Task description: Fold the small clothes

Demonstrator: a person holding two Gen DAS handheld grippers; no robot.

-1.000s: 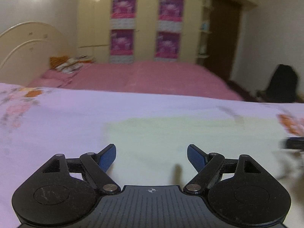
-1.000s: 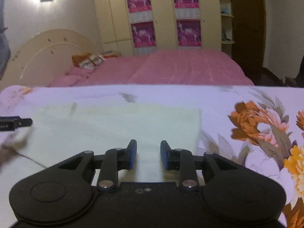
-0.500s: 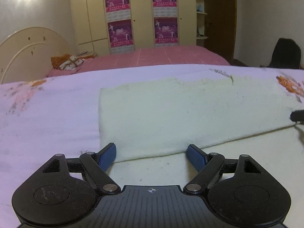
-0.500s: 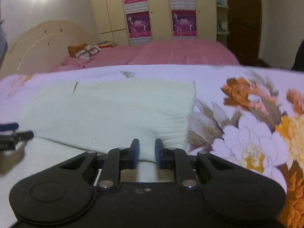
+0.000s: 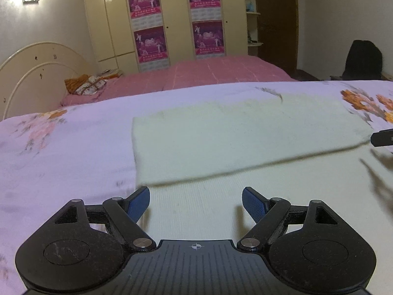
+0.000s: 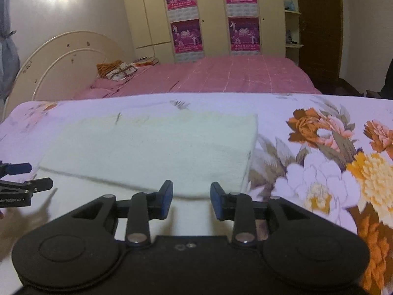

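While both lie released — two tools, left tool (image 5: 195, 202), right tool (image 6: 191, 199), one folded cloth (image 5: 233, 137).

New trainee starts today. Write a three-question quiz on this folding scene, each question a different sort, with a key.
1. True or false: the left tool is shut on the cream cloth.
2. Multiple choice: the folded layer of the cream cloth lies (A) on the pink bed in the background, (B) on the floral sheet, over its own lower layer, (C) hanging from the wardrobe.
3. Fill in: in the right wrist view, the right tool has its fingers ____, with nothing gripped between them.

Key
1. False: its fingers are spread wide and hold nothing.
2. B.
3. Apart: the folded edge lies just beyond the fingertips.
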